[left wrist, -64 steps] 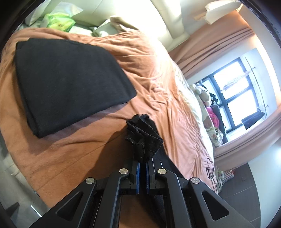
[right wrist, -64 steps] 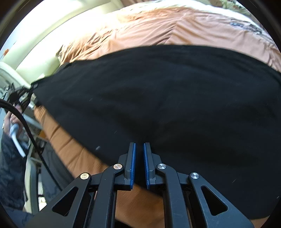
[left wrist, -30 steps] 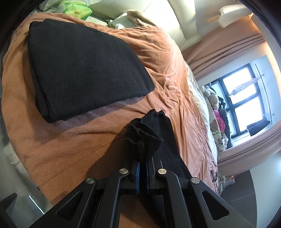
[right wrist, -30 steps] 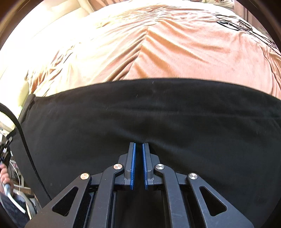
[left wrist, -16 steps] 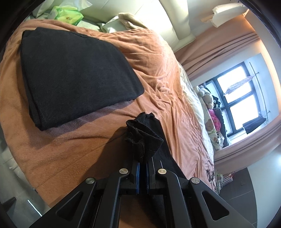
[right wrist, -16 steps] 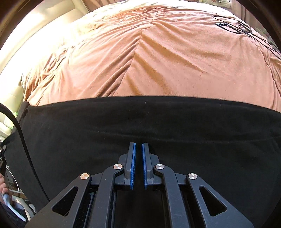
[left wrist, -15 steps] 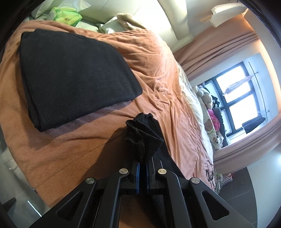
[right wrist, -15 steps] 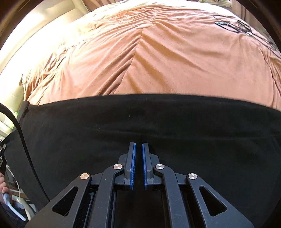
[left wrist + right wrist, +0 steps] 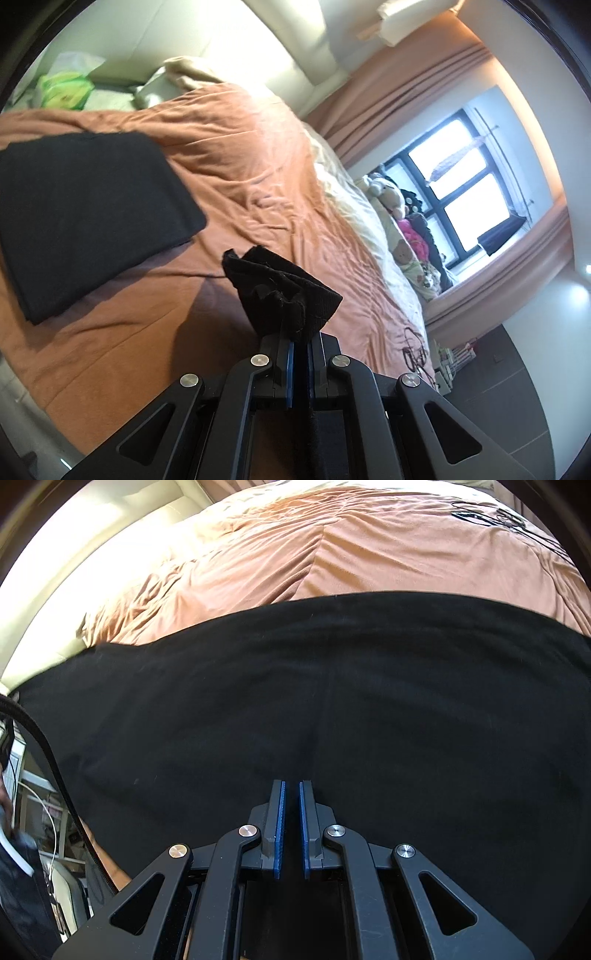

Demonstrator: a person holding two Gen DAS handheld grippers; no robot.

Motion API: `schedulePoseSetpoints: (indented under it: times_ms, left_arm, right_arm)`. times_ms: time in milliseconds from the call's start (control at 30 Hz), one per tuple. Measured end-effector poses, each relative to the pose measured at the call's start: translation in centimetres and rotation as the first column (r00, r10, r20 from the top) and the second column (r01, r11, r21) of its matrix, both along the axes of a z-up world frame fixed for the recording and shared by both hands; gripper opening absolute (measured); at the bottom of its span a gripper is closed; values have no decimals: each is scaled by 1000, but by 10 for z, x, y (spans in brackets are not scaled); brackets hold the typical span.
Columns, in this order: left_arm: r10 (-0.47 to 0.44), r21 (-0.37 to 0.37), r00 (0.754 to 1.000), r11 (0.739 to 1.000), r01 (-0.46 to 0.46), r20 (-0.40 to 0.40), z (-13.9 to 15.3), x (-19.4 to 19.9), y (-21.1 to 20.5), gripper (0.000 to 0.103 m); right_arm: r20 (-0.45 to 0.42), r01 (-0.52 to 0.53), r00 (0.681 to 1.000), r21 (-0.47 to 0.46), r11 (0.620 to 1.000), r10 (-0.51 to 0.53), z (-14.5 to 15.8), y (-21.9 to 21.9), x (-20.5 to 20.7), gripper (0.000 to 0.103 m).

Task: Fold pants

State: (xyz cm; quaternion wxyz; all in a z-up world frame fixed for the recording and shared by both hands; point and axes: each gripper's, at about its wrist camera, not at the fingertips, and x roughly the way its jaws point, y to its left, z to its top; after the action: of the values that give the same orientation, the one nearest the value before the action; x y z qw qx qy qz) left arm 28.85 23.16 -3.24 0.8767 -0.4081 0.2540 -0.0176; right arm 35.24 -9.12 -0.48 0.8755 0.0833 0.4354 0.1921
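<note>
Broadly, an orange-brown bedspread (image 9: 258,155) covers the bed and fills both views, rumpled into soft creases. Across the lower half of the right wrist view the black pants (image 9: 332,701) spread wide, their far edge running side to side over the bedspread. The right gripper (image 9: 291,794) has its blue pads drawn close on this black cloth, which passes between them, so it pinches the pants. In the left wrist view the left gripper (image 9: 300,338) is likewise pressed together on a bunched end of black fabric (image 9: 280,284), which sticks up crumpled above the fingertips and clear of the bedspread; that this is part of the same pants cannot be told for certain. Well to the left on the bed lies a separate folded black garment (image 9: 85,214), flat and neat. Beyond the bed's far side, soft toys (image 9: 399,221) sit below a dark-framed window (image 9: 465,177) with peach curtains (image 9: 399,88). A green packet (image 9: 62,90) lies near the headboard; no container shows clearly.
</note>
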Motion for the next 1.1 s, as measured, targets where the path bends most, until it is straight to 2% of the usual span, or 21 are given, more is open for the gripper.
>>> schedulePoseSetpoints:
  times_ms: [133,367,500,567,733,800,867,900,933,1100]
  left_arm:
    - [-52,41,997,998,50,49,34,12,-21,5]
    - [-130,93,986,988,120,108,84,33,-56,5]
    - [-187,139,972,976,167,140,115,43,-83,5]
    - [-215,160,965,969,190,153,130,47,-97,5]
    - [-286,213,939,946,244,193,166,57,-140,5]
    - [-319,227,924,935,271,211,181,60,-161,5]
    - [-347,245,911,924,293,220,191,62,-179,5]
    - [-364,253,904,918,306,226,198,63,-191,5]
    - [-375,257,898,913,316,229,202,64,-197,5]
    - [-444,298,866,879,372,228,224,71,-244,5]
  right_arm:
    - [-33,-17,999,63,998,19,-4,-8,-17,3]
    - [-61,-56,996,96,994,62,-10,-11,-36,3]
    - [-35,-64,997,104,993,68,-7,-18,-46,3]
    - [-14,-49,999,109,993,51,-3,-28,-51,7]
    - [31,21,999,180,983,-27,9,-64,-65,8]
    - [66,43,996,196,980,-57,16,-77,-74,18]
    - [102,67,991,215,974,-91,22,-88,-82,57]
    - [123,75,987,224,972,-105,26,-94,-87,64]
    - [143,79,983,231,970,-115,29,-101,-93,66]
    - [180,120,969,256,959,-170,36,-132,-113,67]
